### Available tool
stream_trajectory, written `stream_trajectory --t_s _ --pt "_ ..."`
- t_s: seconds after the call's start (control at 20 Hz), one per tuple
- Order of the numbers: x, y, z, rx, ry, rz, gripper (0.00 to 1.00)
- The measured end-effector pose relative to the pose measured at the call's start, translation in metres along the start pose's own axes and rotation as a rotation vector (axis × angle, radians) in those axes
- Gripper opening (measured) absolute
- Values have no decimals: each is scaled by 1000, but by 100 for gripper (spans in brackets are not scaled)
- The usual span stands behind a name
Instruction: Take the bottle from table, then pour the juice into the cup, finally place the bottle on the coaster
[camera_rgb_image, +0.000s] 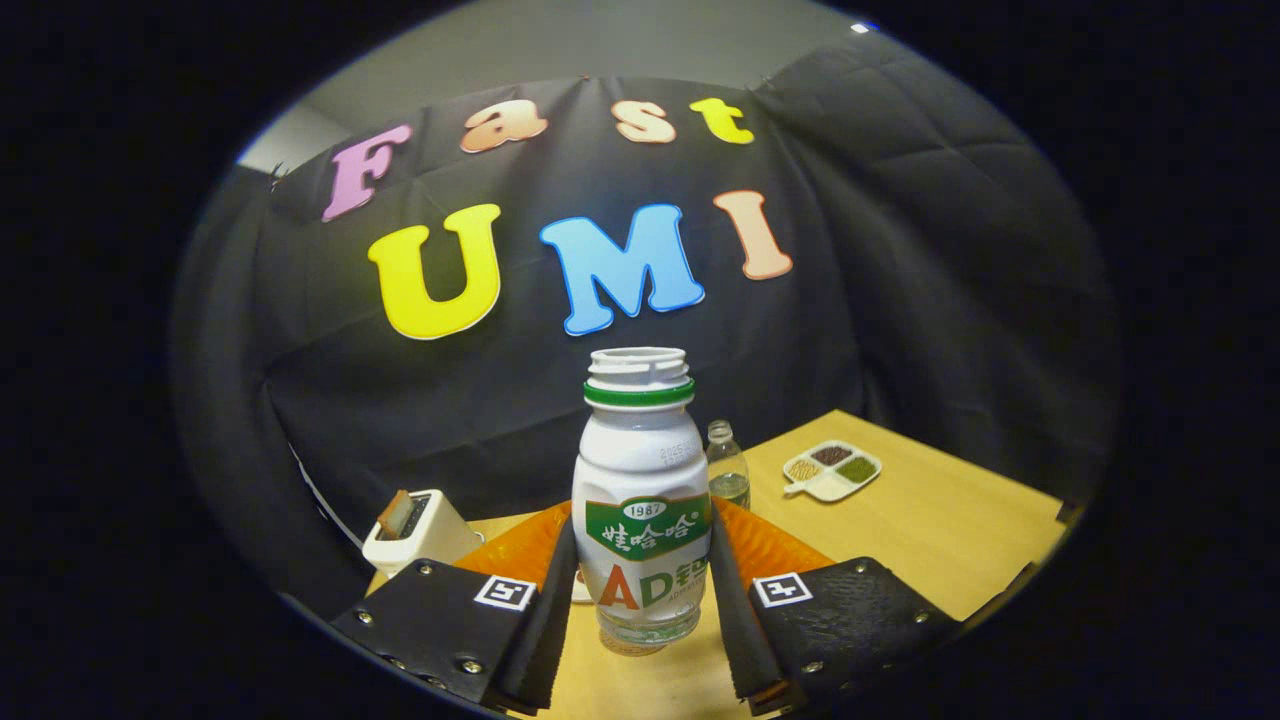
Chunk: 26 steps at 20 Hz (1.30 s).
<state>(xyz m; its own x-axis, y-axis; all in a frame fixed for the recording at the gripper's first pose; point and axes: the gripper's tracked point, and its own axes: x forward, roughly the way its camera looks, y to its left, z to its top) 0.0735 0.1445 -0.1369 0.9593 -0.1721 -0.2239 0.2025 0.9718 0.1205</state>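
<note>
A white uncapped bottle (640, 490) with a green neck ring and a green label stands upright between my fingers. My gripper (642, 570) is shut on the bottle, with one finger pressed against each side of its lower half. A thin brownish round edge (632, 649) shows just under the bottle's base; I cannot tell whether it is the coaster. A small white rim (581, 592), perhaps the cup, peeks out beside the left finger, mostly hidden.
An orange mat (775, 552) lies on the wooden table (930, 530) behind the bottle. Beyond it stand a small clear water bottle (727, 466) and a white divided dish (832, 469) of grains. A white toaster (415, 528) holding bread sits to the left.
</note>
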Motion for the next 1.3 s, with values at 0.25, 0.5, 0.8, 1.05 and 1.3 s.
stream_trajectory --t_s 0.25,0.5,0.8,1.05,1.3 --pt "1 40 27 -159 -77 75 65" --pt "22 39 11 -168 -59 80 65" --pt "42 44 -30 -190 -45 104 65" --pt "64 54 -89 -239 5 131 65" --pt "97 61 -148 -257 59 157 65"
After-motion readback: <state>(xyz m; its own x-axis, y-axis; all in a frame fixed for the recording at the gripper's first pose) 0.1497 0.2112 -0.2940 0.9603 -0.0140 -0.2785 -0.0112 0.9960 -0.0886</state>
